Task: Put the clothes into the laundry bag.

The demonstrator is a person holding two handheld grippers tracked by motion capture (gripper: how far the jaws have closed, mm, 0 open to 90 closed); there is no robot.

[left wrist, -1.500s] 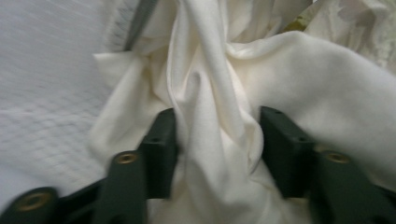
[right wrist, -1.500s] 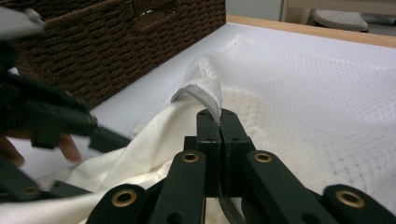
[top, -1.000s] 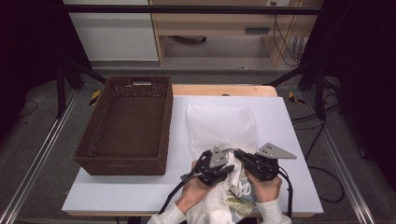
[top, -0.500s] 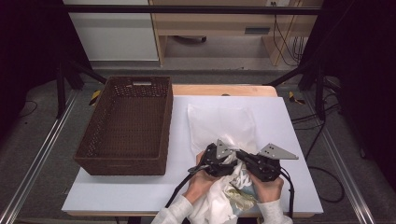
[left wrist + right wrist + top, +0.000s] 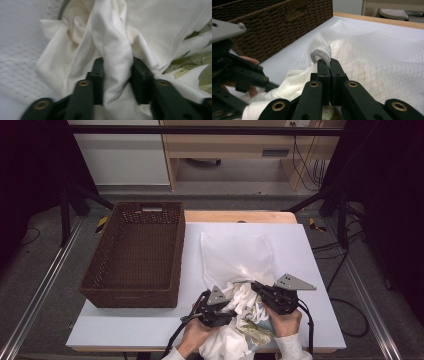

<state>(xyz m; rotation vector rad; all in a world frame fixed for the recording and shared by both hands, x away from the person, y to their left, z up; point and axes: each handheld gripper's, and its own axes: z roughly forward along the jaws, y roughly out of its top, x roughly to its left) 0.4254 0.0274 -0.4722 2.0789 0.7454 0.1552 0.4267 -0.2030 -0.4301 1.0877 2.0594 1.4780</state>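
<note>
The fingers of the left gripper (image 5: 117, 75) are closed around a thick, rolled fold of the cream cloth (image 5: 115, 50), having just been narrowing onto it. The fingers of the right gripper (image 5: 329, 70) are pressed fully together on the grey bound rim of the white mesh bag (image 5: 372, 50). The cloth is soft, plain-woven and crumpled, with a leaf-printed part at one side; it is bunched at the near edge of the desk (image 5: 310, 250), between the two grippers, and part of it is seen through the open mouth of the bag. The bag is a flat, translucent net pouch laid on the white desk surface beyond the grippers. A rectangular dark brown wicker basket (image 5: 135, 255) is placed just left of the bag; nothing is seen inside it.
</note>
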